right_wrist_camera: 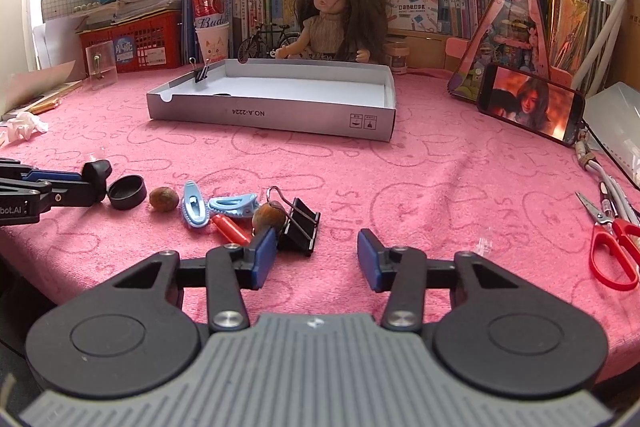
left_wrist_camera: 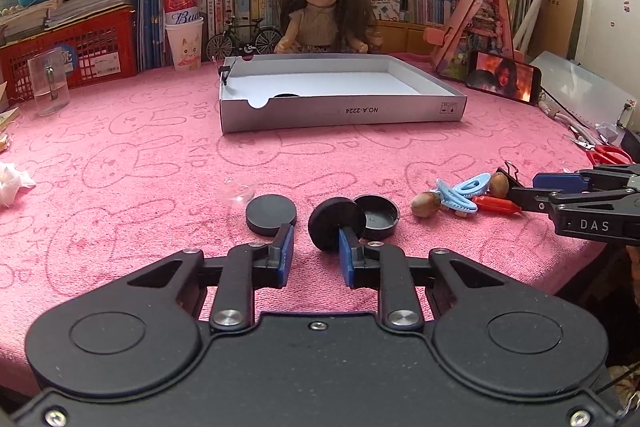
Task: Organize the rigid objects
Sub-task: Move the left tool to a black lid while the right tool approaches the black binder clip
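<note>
At the far left a clear cup [left_wrist_camera: 50, 83] is seen on the pink cloth [left_wrist_camera: 160, 155], with a small metal piece inside that cannot be made out. Beside it, a red can [left_wrist_camera: 180, 1] is set upright in a white paper cup [left_wrist_camera: 186, 43]. At the middle rear lies a shallow grey box [left_wrist_camera: 340, 111], long side across the view. A small binder clip [left_wrist_camera: 225, 71] is clamped on its left wall, and a dark disc [left_wrist_camera: 286, 95] is partly seen on its floor.

Near the front edge a flat black disc [left_wrist_camera: 272, 215] lies face up. The left gripper [left_wrist_camera: 316, 247] is held over the cloth with its jaws narrowed but apart and cloth showing between the pads. A second black disc [left_wrist_camera: 336, 223] stands on edge against the right-hand pad alone, so no grip is seen. Just beside it an open black cap [left_wrist_camera: 378, 217] lies mouth up and empty.

Further right are a nut [right_wrist_camera: 164, 199] and a blue hair clip [right_wrist_camera: 195, 205] with its long axis pointing away from the camera. A second blue clip [right_wrist_camera: 234, 205] is laid crosswise, and a red stick [right_wrist_camera: 231, 230] lies on a diagonal. Another nut [right_wrist_camera: 268, 215] and a large binder clip [right_wrist_camera: 300, 223] follow, the clip's wire loop raised toward the rear.

The right gripper [right_wrist_camera: 316, 255] is open, with the large clip just ahead of its left-hand pad and not pressed.
</note>
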Available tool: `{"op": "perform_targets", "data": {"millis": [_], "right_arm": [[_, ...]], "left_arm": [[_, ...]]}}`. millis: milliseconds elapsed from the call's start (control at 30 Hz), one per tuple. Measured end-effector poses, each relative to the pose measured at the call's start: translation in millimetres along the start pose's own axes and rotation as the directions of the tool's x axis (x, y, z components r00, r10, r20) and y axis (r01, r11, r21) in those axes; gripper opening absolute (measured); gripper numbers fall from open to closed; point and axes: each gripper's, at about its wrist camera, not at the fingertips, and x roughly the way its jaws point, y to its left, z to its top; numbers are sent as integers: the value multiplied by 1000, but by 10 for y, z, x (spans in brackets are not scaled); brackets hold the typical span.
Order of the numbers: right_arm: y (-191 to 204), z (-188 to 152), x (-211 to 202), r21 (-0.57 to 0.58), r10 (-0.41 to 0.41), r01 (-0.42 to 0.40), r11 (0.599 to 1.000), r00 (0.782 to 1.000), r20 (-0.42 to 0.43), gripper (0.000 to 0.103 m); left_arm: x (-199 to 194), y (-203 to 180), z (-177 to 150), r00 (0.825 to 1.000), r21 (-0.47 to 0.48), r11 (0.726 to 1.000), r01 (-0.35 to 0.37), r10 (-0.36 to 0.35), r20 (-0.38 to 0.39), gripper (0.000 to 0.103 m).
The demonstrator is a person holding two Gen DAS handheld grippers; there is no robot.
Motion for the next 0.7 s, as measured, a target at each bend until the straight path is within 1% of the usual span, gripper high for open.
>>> {"op": "perform_targets", "data": {"millis": [167, 267, 333, 433, 600, 700], "right_arm": [[-73, 37, 51, 19, -57, 57, 998, 998, -4, 51], [-123, 46, 74, 39, -90, 90, 995, 996, -6, 50], [-151, 47, 83, 60, -82, 82, 995, 997, -3, 50], [-144, 44, 93, 65, -63, 62, 996, 998, 9, 52], [-109, 65, 133, 72, -58, 57, 996, 998, 15, 52], [-91, 67, 151, 77, -58, 56, 995, 998, 18, 46]], "left_arm": [[35, -42, 10, 1000, 4, 1000, -1, 1, 12, 29], [75, -72, 8, 1000, 12, 1000, -9, 9, 10, 30], [90, -88, 9, 1000, 17, 1000, -18, 18, 13, 30], [88, -109, 10, 1000, 22, 1000, -12, 11, 15, 30], [92, -128, -1, 1000, 28, 1000, -14, 14, 17, 30], [89, -120, -1, 1000, 21, 1000, -10, 10, 19, 30]]}}
